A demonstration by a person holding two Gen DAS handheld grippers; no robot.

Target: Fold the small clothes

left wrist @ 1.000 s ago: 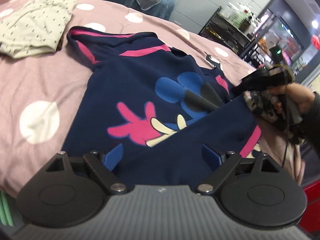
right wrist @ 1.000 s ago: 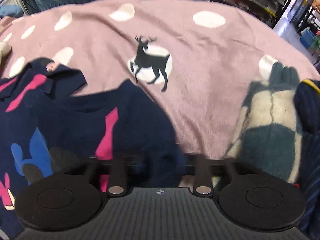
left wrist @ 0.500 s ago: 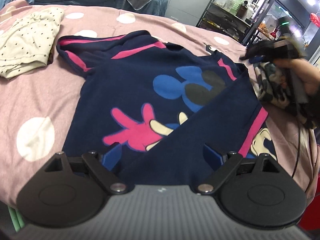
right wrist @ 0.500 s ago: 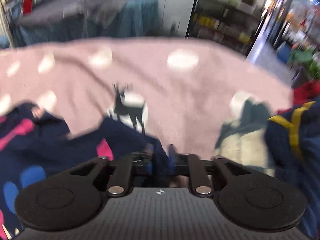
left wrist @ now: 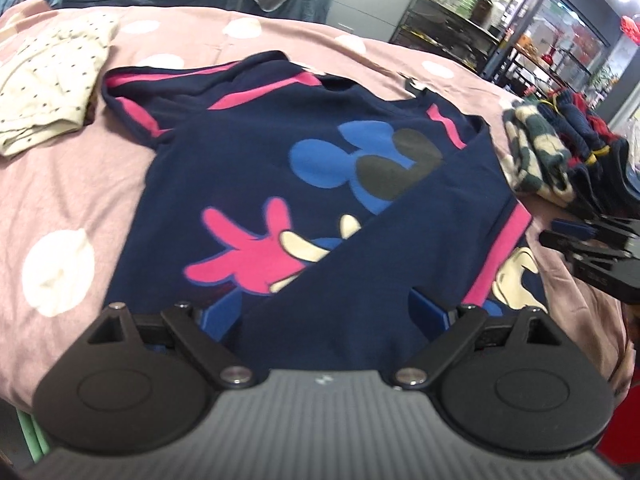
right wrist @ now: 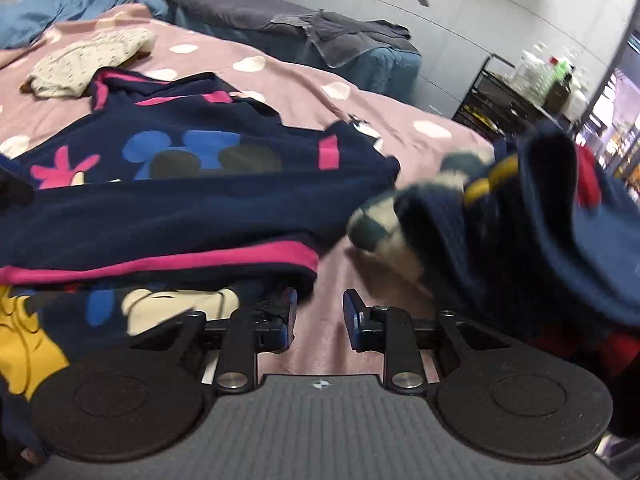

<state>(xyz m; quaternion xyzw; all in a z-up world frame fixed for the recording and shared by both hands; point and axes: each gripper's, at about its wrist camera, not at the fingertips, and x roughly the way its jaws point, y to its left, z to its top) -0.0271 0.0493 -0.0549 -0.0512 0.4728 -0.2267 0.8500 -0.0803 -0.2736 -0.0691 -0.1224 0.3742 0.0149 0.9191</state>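
Note:
A navy child's top (left wrist: 248, 136) with pink stripes and a cartoon mouse print lies flat on the pink spotted blanket (left wrist: 60, 184). Its right side is folded diagonally over the print (left wrist: 420, 240). My left gripper (left wrist: 324, 312) is open at the near hem, fingers wide apart over the cloth. My right gripper (right wrist: 320, 316) is open and empty, low over bare blanket beside the top's right edge (right wrist: 160, 216). It also shows at the right edge of the left wrist view (left wrist: 592, 240).
A cream dotted garment (left wrist: 48, 80) lies crumpled at the far left. A pile of navy, checked and red clothes (left wrist: 568, 152) sits at the right, close to my right gripper (right wrist: 540, 216). A dark sofa (right wrist: 312, 36) and shelving (left wrist: 460, 20) stand beyond the bed.
My right gripper let go of the sleeve it had carried over the top, opened, and dropped back to the top's near right edge. The left gripper stayed open at the hem.

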